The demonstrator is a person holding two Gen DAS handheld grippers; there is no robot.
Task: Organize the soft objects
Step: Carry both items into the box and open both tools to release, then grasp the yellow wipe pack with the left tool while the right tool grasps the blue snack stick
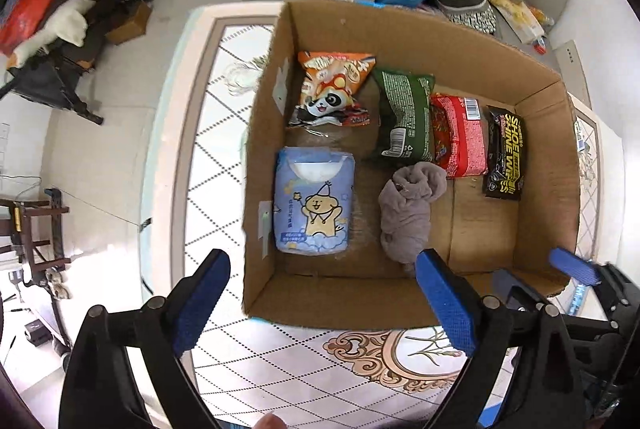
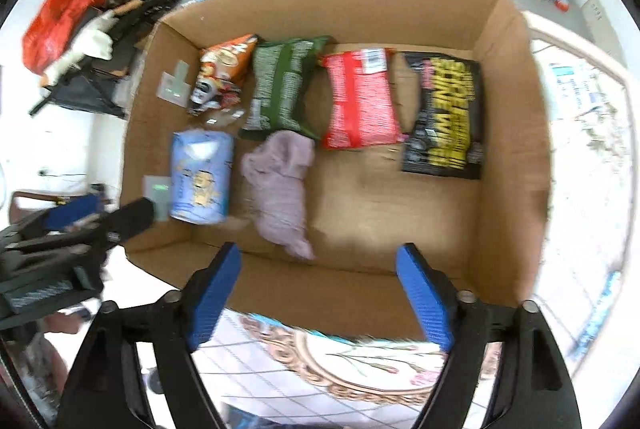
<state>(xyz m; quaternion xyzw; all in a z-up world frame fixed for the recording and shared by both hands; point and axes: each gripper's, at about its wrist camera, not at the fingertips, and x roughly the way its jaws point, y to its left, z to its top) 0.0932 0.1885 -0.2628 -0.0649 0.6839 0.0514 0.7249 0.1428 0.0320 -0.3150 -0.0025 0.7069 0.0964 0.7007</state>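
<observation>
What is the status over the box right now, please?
Left tool open, right tool open, both empty. Grey cloth lying in cardboard box beside tissue pack. Nothing blocking.

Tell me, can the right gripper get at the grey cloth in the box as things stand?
Probably yes. The right gripper is open and empty above the near wall of the open-topped cardboard box, and the grey cloth lies uncovered just beyond it, nothing on top.

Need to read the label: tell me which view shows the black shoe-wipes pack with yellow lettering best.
Left wrist view: the black shoe-wipes pack is sharp and its lettering is legible. In the right wrist view it looks larger but motion-blurred.
</observation>
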